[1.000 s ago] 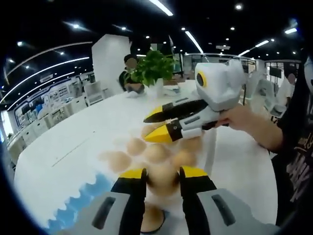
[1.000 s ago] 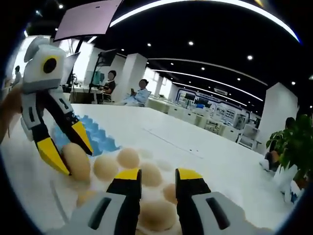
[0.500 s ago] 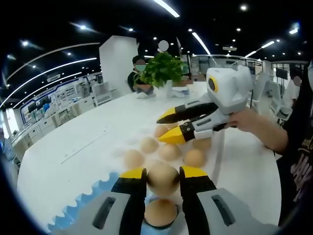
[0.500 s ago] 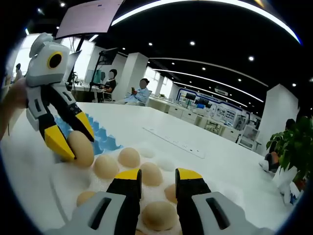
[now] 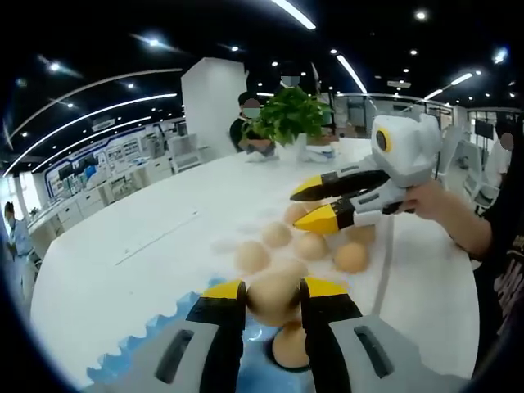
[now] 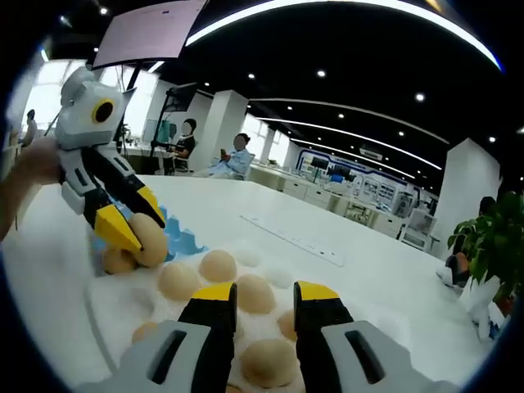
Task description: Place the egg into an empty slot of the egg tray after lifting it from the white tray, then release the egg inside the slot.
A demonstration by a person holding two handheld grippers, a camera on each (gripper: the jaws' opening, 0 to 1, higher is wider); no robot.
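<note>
An egg [image 5: 273,296] is clamped by the left gripper [image 5: 273,288] above the blue egg tray [image 5: 147,348], where another egg [image 5: 291,347] sits; the right gripper [image 6: 255,293] is held narrowly parted over eggs [image 6: 255,292] on the white tray [image 6: 110,307]

Around the blue egg tray [image 5: 147,348], the bench [image 5: 147,237] lay bare on its far side, toward the potted plant [image 5: 288,119]. Beside the tray, loose eggs [image 5: 311,246] on the white tray [image 6: 106,307] crowded the ground. Above them hung the right gripper [image 5: 315,205], blocking that side. One egg [image 5: 291,348] already sat in the egg tray.
</note>
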